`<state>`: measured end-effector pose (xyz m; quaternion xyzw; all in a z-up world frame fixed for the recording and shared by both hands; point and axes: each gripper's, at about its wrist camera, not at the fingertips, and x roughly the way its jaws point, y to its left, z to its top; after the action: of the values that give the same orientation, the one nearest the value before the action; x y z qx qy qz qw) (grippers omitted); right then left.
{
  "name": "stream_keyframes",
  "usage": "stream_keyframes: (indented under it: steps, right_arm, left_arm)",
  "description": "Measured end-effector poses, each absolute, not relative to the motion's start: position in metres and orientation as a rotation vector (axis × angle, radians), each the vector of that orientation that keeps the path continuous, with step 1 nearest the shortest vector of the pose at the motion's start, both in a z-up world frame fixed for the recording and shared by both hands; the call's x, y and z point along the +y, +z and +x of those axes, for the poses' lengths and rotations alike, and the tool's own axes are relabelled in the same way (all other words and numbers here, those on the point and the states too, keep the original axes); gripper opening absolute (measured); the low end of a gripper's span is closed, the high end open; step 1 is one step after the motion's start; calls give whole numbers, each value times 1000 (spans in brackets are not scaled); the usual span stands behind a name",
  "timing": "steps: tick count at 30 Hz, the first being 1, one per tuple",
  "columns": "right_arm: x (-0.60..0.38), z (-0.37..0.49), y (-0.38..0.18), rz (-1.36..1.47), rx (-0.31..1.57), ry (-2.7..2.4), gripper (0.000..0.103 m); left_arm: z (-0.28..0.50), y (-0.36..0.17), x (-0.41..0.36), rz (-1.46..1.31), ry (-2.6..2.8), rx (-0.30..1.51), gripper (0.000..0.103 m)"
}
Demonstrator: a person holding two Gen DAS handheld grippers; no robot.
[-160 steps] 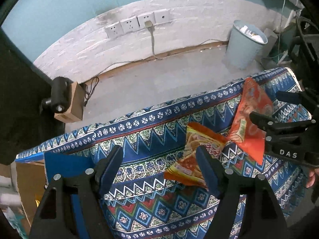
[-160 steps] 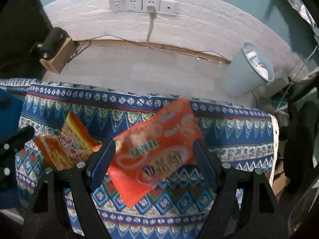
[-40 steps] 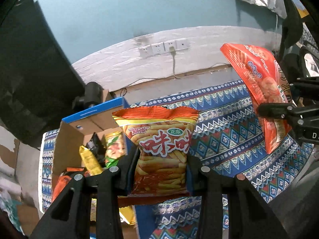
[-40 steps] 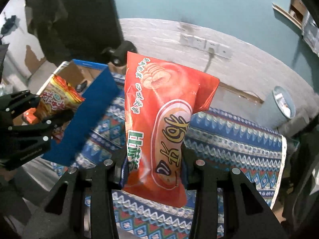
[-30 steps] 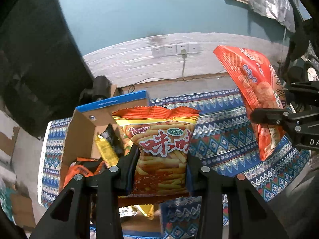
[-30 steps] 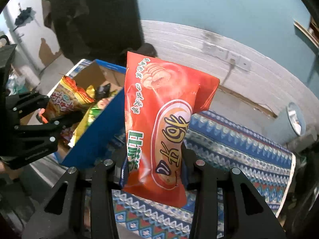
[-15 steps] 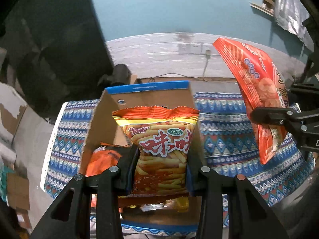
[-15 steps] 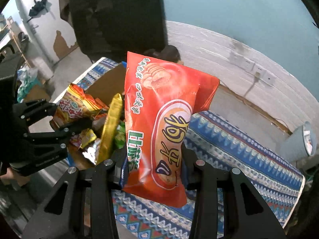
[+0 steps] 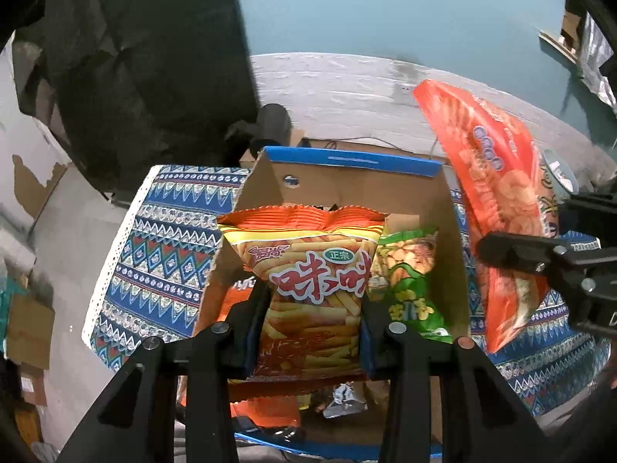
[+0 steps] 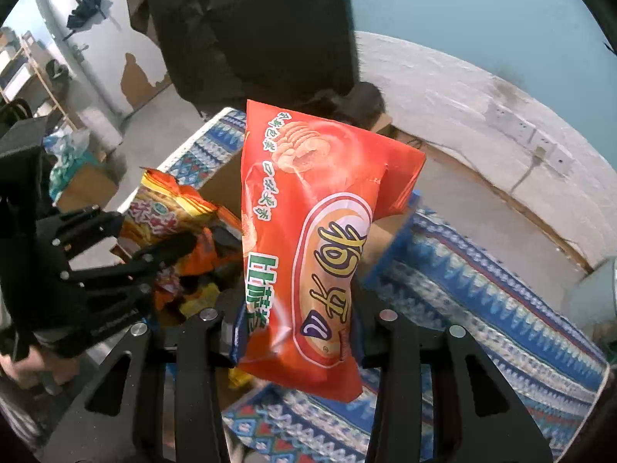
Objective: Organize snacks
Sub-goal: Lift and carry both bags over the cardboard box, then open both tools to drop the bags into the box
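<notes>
A table draped in a woven-looking cloth (image 9: 162, 254) of blue, white and red zigzag and diamond bands stood before a teal wall whose lower part was rough whitewashed masonry (image 10: 455, 88) with a row of white sockets (image 10: 540, 146); the floor beyond was bare grey concrete, and a wide black sheet (image 9: 135, 58) with crumpled creases hung at the left. On the cloth sat an open cardboard box (image 9: 347, 189), plain brown inside with a glossy blue rim along its raised far flap, one small round hole punched in that flap. Inside it lay crinkly foil packets, among them a green snack bag (image 9: 408, 281) printed with nuts or puffs, an orange packet at the left and a scrap of silver foil near the front. The left gripper (image 9: 312, 308) had its black fingers clamped on the lower half of a yellow-and-orange bag of stick snacks (image 9: 312, 270), upright, with a serrated top seal and red characters on white, held directly over the box's opening. The right gripper (image 10: 297, 332) pinched a larger, puffy red-orange chip bag (image 10: 308, 250) near its bottom edge, glossy, with an oval emblem and green lettering; it stood tilted in the air above the cloth, just right of the box. A pale round bin (image 10: 597, 293) stood on the floor at the far right.
</notes>
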<state>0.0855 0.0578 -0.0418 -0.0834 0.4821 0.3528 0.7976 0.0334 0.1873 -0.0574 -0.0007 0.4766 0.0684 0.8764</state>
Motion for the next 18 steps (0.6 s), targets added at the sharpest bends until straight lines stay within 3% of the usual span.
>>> stream_keyframes:
  steps: [16, 18]
  right_arm:
    - [92, 102, -63, -149, 1079, 770, 50]
    - [91, 103, -60, -145, 1070, 767, 54]
  left_arm:
    - [44, -73, 210, -63, 196, 1035, 41]
    - [44, -72, 208, -54, 200, 1033, 49]
